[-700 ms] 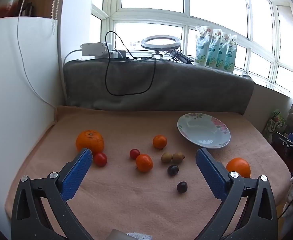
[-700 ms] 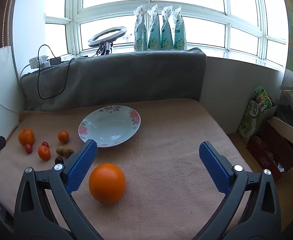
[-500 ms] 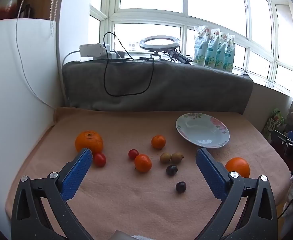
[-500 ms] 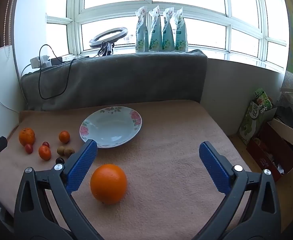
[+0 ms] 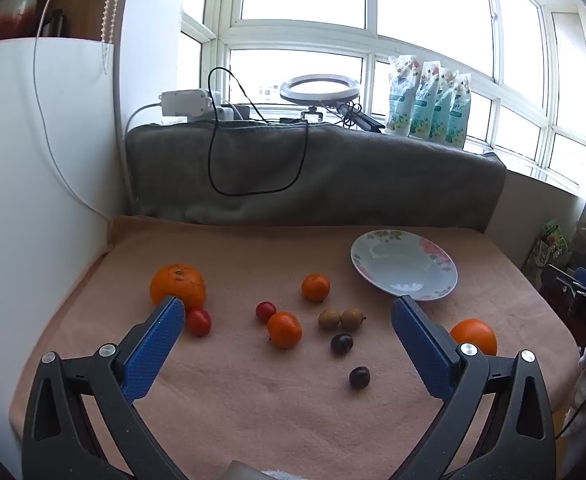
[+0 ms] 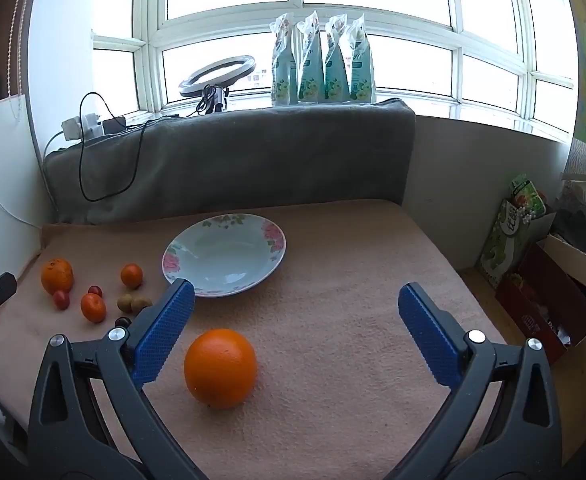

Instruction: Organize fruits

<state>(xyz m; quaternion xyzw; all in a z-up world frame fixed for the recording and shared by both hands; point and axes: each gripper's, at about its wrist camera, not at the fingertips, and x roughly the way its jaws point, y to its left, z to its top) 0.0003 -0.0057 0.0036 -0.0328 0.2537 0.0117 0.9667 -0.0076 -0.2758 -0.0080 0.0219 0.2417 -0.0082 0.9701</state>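
A flowered white plate [image 5: 404,265] [image 6: 225,253] sits empty on the pink cloth. Left of it lie a big orange [image 5: 177,285], two mandarins [image 5: 316,287] [image 5: 285,329], two cherry tomatoes [image 5: 198,322] [image 5: 265,311], two brown kiwis [image 5: 341,318] and two dark plums [image 5: 341,344] [image 5: 359,377]. Another orange [image 6: 220,368] [image 5: 474,335] lies near the front edge. My left gripper [image 5: 287,332] is open and empty, above the small fruits. My right gripper [image 6: 296,322] is open and empty, just behind that orange, which sits near its left finger.
A grey blanket-covered ledge [image 5: 317,176] with a black cable, ring light [image 5: 320,88] and several pouches [image 6: 321,64] runs behind the table. A white wall panel [image 5: 25,184] stands at the left. Boxes [image 6: 541,280] sit on the floor to the right.
Both views have shifted only slightly; the fruits sit a little lower and leftward in the left wrist view. Nothing was grasped or moved.
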